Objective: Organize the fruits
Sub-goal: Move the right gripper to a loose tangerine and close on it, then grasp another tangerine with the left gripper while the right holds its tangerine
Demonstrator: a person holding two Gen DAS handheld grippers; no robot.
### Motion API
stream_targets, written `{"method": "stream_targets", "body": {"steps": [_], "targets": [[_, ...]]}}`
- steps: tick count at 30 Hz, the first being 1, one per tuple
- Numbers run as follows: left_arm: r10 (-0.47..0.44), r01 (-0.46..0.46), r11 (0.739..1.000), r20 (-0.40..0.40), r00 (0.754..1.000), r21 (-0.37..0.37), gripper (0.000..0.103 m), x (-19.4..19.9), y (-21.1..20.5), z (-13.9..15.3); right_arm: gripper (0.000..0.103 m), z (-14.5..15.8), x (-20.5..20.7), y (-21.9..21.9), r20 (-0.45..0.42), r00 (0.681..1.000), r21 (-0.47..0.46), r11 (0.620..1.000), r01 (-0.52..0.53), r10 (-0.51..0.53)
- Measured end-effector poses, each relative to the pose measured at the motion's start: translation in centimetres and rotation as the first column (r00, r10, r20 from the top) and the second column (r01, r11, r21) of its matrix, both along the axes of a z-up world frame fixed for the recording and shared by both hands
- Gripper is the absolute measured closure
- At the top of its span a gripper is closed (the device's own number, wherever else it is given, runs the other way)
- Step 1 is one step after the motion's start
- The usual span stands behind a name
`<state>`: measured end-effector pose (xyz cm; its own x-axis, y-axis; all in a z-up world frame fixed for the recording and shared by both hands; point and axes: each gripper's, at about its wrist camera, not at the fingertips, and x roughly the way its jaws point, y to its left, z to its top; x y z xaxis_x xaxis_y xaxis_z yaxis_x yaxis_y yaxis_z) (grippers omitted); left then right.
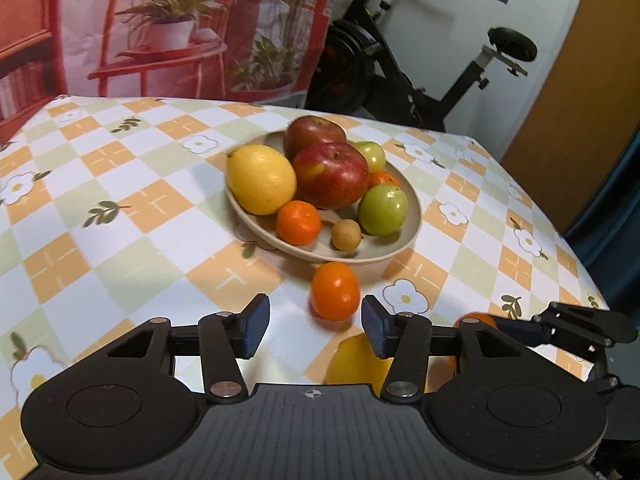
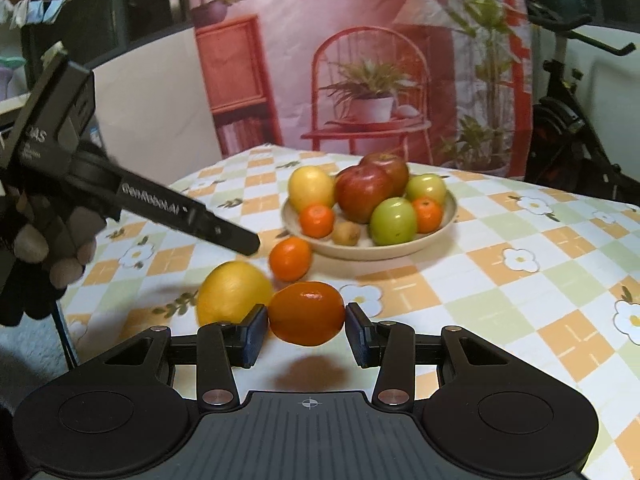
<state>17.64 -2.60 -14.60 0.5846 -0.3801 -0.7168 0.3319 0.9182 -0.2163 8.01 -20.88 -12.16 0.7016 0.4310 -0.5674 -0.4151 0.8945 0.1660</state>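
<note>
A beige plate (image 1: 360, 258) in mid-table holds a lemon, two red apples, two green apples, two mandarins and a small brown fruit. One loose orange (image 1: 335, 290) lies on the checked cloth in front of the plate, just ahead of my left gripper (image 1: 316, 326), which is open, its pads clear of the fruit. Under that gripper lies a loose lemon (image 1: 356, 360). My right gripper (image 2: 307, 334) is shut on another orange (image 2: 306, 312), lifted off the cloth with its shadow beneath. The lemon (image 2: 234, 296) and the loose orange (image 2: 290, 258) sit to its left, before the plate (image 2: 368, 254).
The left gripper (image 2: 244, 242) reaches in from the left of the right wrist view, held by a gloved hand (image 2: 40, 248). The right gripper (image 1: 504, 326) shows at the right of the left wrist view. An exercise bike (image 1: 400, 68) and a printed backdrop (image 1: 180, 28) stand behind the table.
</note>
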Motion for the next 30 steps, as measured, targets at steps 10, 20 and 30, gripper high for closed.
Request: {"method": "stream_targets", "body": {"steps": [10,20,30], "targets": [[-0.043,0.044,0.999,-0.069,0.997,0.022,0.05,2.7,-2.6,-1.7,0.064,-0.5,1.0,-1.9,-0.004,0.999,0.057,0.998,0.041,-0.041],[-0.036,0.038,0.999,-0.084,0.996,0.028,0.066,3.4,-3.1,-2.8,0.064,-0.8,1.3,-2.7,-0.009,0.998,0.096,0.993,0.068,-0.068],[-0.067,0.069,0.997,-0.046,0.997,0.046,0.067,2.8,-3.4,-2.1,0.064,-0.9,1.5,-3.5,-0.027,0.995,0.134,0.986,0.101,-0.098]]}}
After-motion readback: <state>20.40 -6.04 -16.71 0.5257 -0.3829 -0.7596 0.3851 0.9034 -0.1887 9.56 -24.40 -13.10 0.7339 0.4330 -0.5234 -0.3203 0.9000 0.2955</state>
